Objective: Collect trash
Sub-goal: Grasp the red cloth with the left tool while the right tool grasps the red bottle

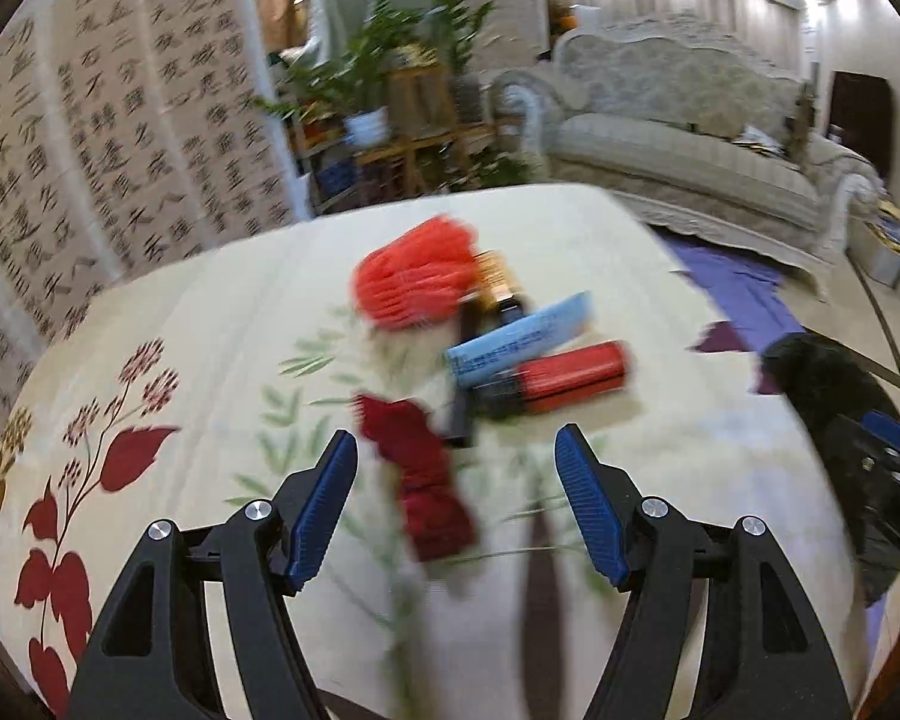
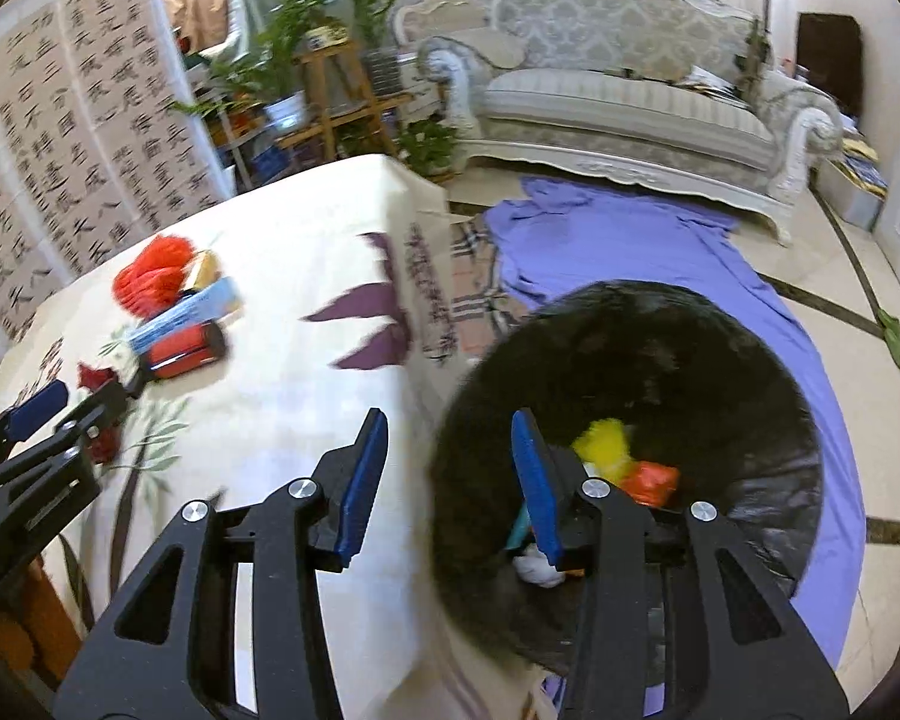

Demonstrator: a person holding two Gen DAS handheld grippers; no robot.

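A pile of trash lies on the floral tablecloth (image 1: 168,312): an orange-red mesh bundle (image 1: 414,276), a blue box (image 1: 522,333), a red can (image 1: 570,378) and a crumpled dark red wrapper (image 1: 420,480). My left gripper (image 1: 456,435) is open just short of the pile. The dark red wrapper shows in the gap between its blue pads (image 1: 591,504), which do not press on it. My right gripper (image 2: 450,417) is open and holds nothing, hanging over the table edge and the rim of a black trash bag (image 2: 630,348). In the bag lie a yellow piece (image 2: 606,450), an orange piece and a white piece.
The bag stands on the floor off the table's right side, on a purple sheet (image 2: 630,240). A pale sofa (image 2: 618,102) is behind it. Potted plants on a wooden stand (image 2: 324,84) and a calligraphy screen (image 1: 90,138) stand beyond the table's far edge.
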